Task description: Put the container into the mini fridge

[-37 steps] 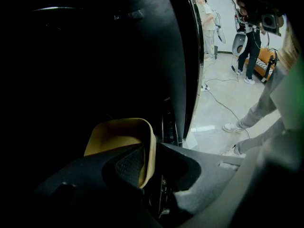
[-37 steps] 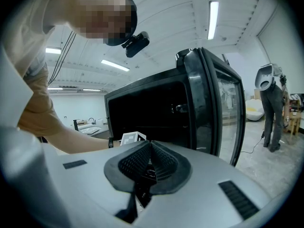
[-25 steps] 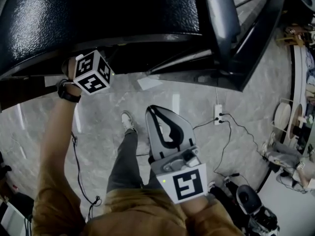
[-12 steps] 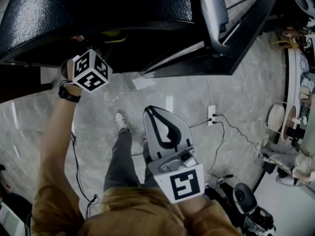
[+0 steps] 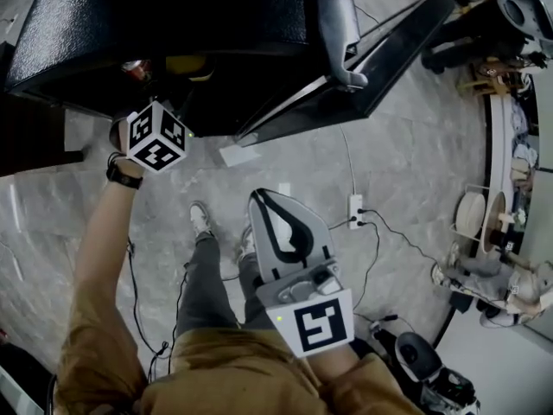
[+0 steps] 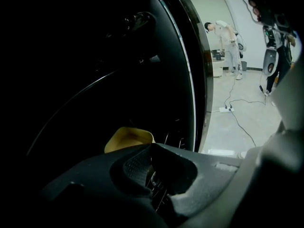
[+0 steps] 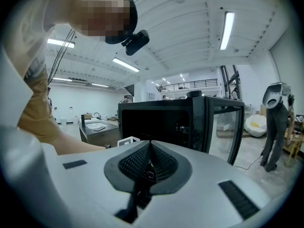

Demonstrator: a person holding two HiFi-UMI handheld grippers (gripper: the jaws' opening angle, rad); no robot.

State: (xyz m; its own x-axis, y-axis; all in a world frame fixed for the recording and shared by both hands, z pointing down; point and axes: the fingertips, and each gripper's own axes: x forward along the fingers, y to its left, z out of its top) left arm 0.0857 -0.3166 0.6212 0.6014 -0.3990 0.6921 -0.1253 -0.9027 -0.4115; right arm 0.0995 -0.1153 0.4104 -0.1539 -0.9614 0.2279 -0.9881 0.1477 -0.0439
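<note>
**While Reaching In: Container Past the Door, Not Yet Let Go**

While reaching under the top of the mini fridge, pokes the left gripper through the opening, past the door standing wide open. Shows its jaws drawn almost together, tips right at the near edge of the yellow container, apparently pinching that thin rim. Puts the container just inside the front edge of the fridge's opening, close beside the wire shelf; cannot tell whether resting on the shelf or hanging clear of it. Holds the right gripper low at the waist, well apart from the fridge, jaws closed on nothing. Looks mostly done, judging by the open door and the container already within. Leaves setting the container down on the shelf, letting go, drawing the left gripper out, and probably shutting the door.
</note>
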